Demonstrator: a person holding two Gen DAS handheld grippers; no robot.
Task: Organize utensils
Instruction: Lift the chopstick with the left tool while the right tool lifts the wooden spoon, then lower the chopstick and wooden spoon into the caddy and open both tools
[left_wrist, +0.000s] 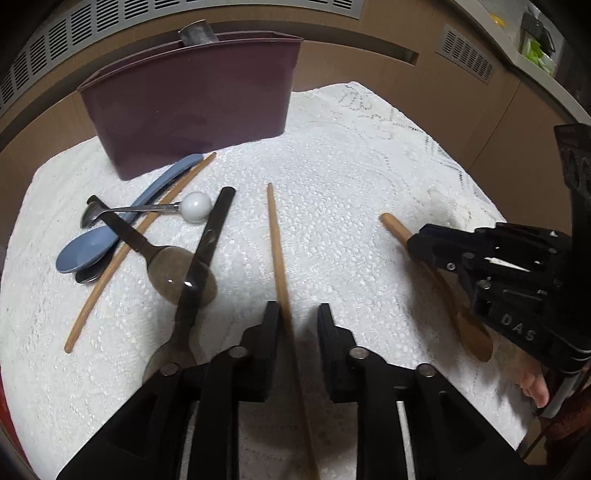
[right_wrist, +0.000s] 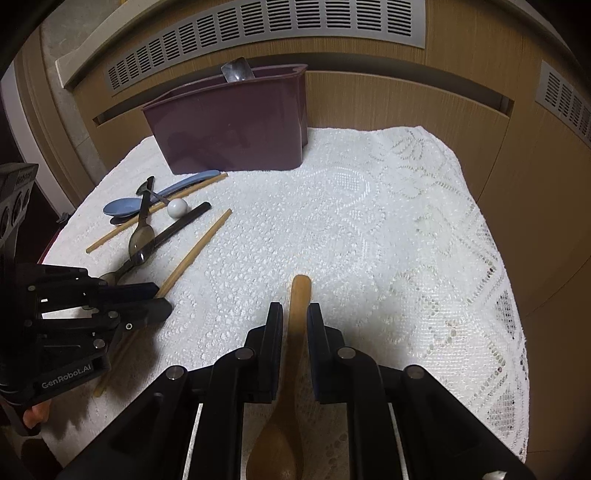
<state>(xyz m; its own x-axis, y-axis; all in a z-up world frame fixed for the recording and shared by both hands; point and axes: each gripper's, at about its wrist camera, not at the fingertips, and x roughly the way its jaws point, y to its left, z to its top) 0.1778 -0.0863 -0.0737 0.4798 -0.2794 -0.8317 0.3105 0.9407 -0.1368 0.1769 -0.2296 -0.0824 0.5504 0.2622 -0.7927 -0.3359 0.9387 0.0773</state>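
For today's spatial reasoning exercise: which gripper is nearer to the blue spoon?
Left. The left gripper straddles a chopstick beside the pile holding the blue spoon; the right gripper straddles the wooden spoon, farther away.

The right gripper (right_wrist: 294, 321) has its 2 fingers around a wooden spoon (right_wrist: 297, 332), w/ small gaps each side. The left gripper (right_wrist: 162, 297) sits left of the spoon, by a chopstick (right_wrist: 195, 253). A purple box (right_wrist: 236, 129) stands far behind the spoon on the white cloth (right_wrist: 388, 240).
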